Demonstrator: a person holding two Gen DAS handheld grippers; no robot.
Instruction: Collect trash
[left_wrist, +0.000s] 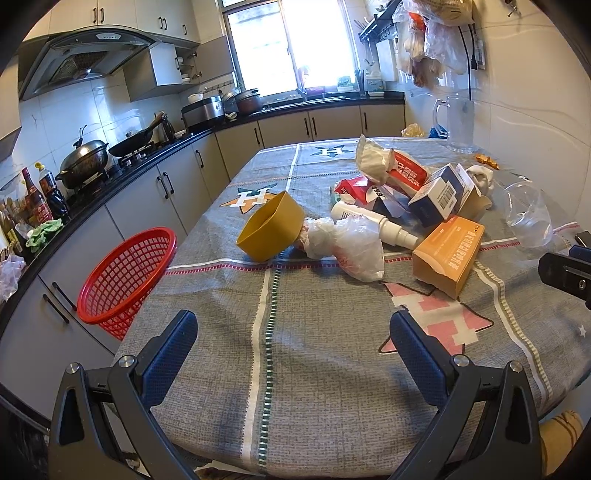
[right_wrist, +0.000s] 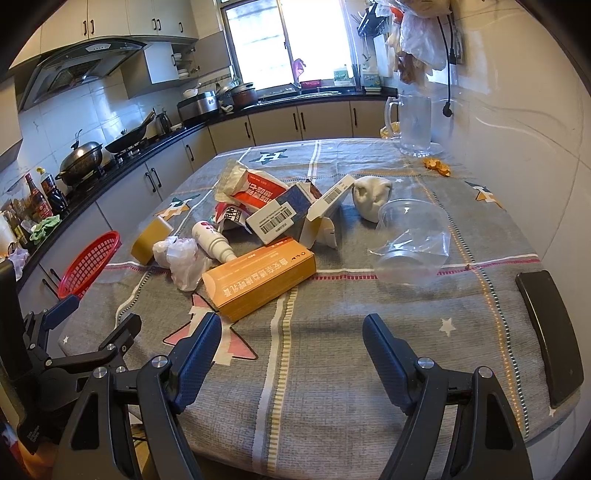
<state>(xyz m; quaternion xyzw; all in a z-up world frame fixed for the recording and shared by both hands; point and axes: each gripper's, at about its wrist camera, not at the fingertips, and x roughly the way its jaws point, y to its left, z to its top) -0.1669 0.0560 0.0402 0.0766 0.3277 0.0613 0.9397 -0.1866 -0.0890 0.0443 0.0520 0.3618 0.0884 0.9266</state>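
Kitchen desk (right_wrist: 332, 369) held the trash pile (right_wrist: 266, 221) mid-cloth; red basket (left_wrist: 125, 273) at far-left edge. Both tools, left tool (left_wrist: 291, 343) and right tool (right_wrist: 291, 347), stood wide, empty. Best start judged: nearest orange box (right_wrist: 258, 280), gripped across its narrow side.

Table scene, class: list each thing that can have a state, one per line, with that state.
Left gripper: open, empty.
Right gripper: open, empty.
Red basket: tipped over the table edge, empty.
Yellow bowl: on its side.
White bottle: lying down.
Orange box: lying flat, end torn open.
Clear cup: on its side, crumpled.
Glass jug: upright.
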